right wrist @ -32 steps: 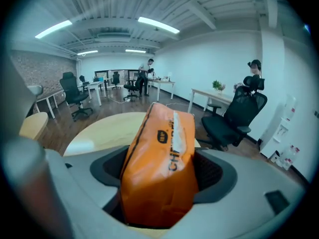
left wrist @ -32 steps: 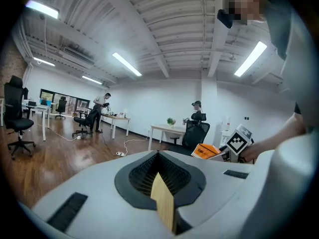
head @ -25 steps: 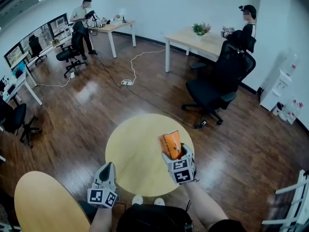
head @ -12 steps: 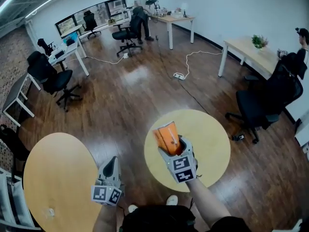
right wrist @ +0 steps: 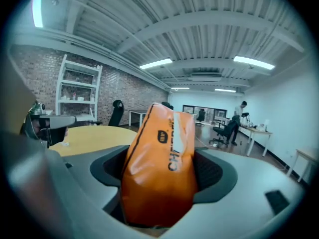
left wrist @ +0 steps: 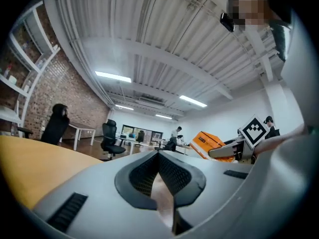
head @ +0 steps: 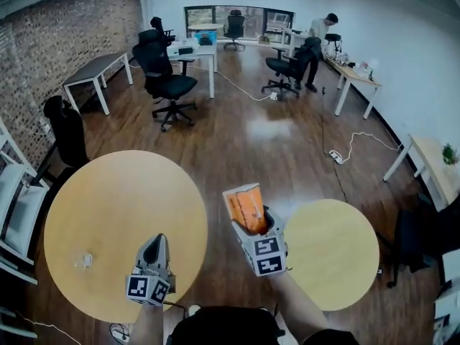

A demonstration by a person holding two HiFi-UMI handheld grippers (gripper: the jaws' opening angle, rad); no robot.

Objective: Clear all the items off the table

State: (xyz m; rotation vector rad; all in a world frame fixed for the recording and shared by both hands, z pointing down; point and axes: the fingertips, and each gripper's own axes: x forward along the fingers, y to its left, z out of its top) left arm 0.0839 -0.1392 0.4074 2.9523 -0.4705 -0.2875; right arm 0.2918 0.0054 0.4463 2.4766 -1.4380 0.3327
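Note:
An orange snack bag (head: 246,208) stands upright in my right gripper (head: 253,226), whose jaws press on both its sides; in the right gripper view the orange bag (right wrist: 160,167) fills the space between the jaws. That gripper hangs over the wooden floor between two round tables. My left gripper (head: 153,252) is shut with nothing in it, over the near edge of the large round yellow table (head: 122,214). A small clear wrapper (head: 83,261) lies on that table at its left. In the left gripper view the closed left gripper (left wrist: 160,177) points along the tabletop (left wrist: 30,163).
A smaller round yellow table (head: 338,254) stands at the right, bare. White shelving (head: 13,214) is at the far left. Black office chairs (head: 164,74), desks (head: 93,70) and a person (head: 320,38) stand farther back. A cable (head: 352,146) runs across the floor.
The view has swung left: the small round table slid from centre to the right and the large table came in under my left gripper. The right gripper kept hold of the orange bag.

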